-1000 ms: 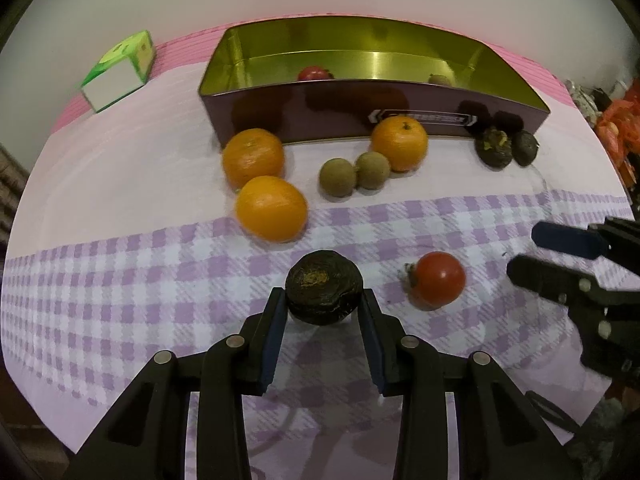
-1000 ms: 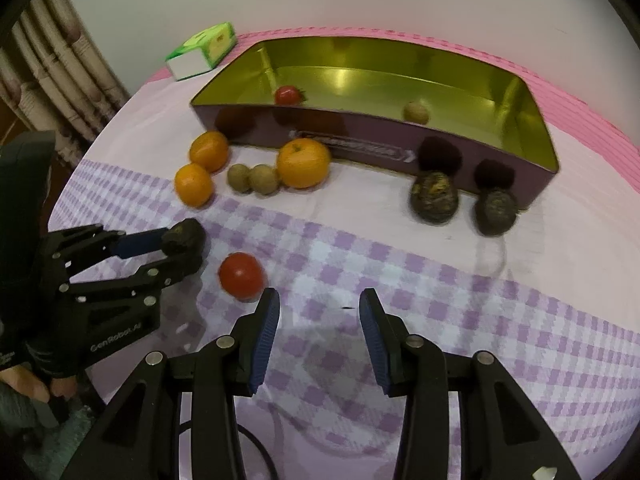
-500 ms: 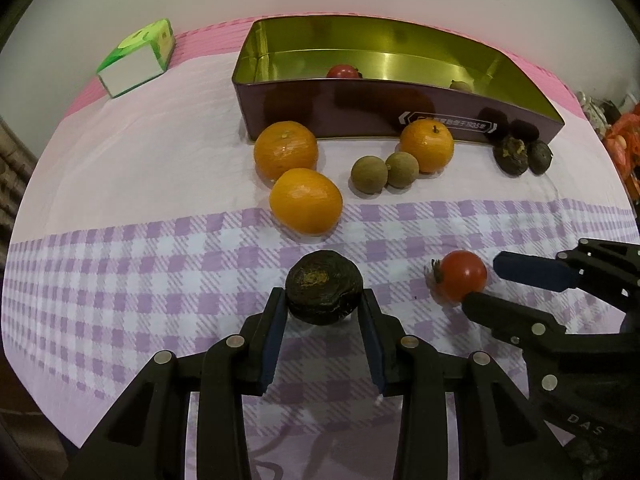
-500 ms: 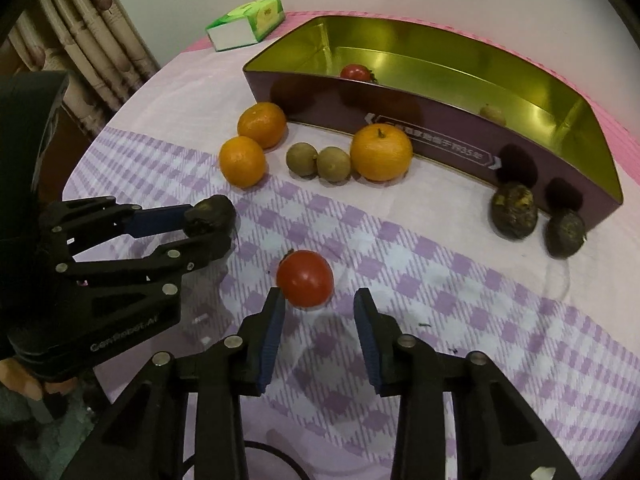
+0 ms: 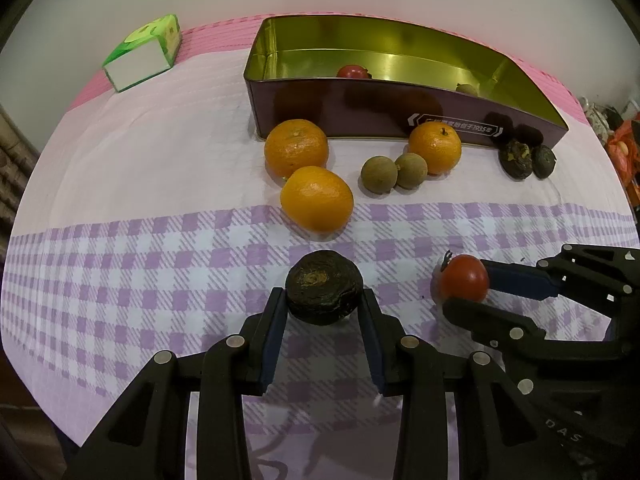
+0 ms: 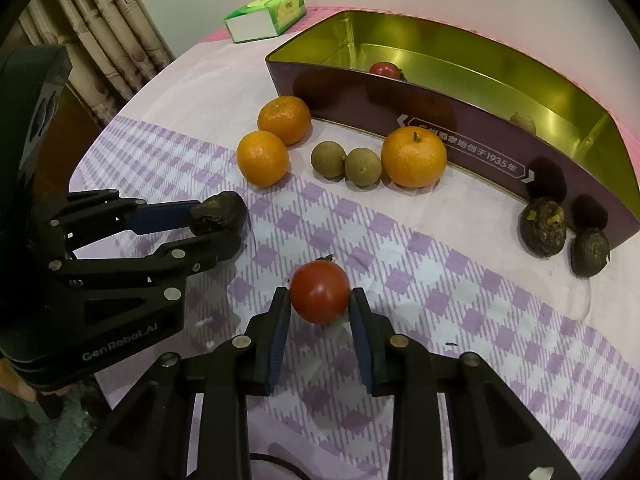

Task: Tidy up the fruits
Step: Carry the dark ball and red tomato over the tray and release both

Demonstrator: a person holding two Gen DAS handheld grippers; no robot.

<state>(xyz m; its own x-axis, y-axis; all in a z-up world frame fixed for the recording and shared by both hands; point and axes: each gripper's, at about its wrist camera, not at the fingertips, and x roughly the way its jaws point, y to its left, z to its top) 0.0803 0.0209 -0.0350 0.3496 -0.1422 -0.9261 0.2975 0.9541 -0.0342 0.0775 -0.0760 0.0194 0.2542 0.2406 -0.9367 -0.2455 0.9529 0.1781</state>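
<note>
Far across the checked lilac tablecloth point(image 5: 120, 280): long purple tin with gold inside point(image 5: 400, 120), holding a little fruit. Nearer, left gripper point(image 5: 324, 312) clamped on a wrinkled dark round fruit point(image 5: 324, 292). Right of it, right gripper point(image 6: 320, 312), jaws just closing, pads against a small red tomato point(image 6: 320, 296).

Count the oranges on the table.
3. Two sit touching by the tin's left end: one nearer the tin, one nearer the checks. The third rests against the tin's front wall. None hidden, apparently.
</note>
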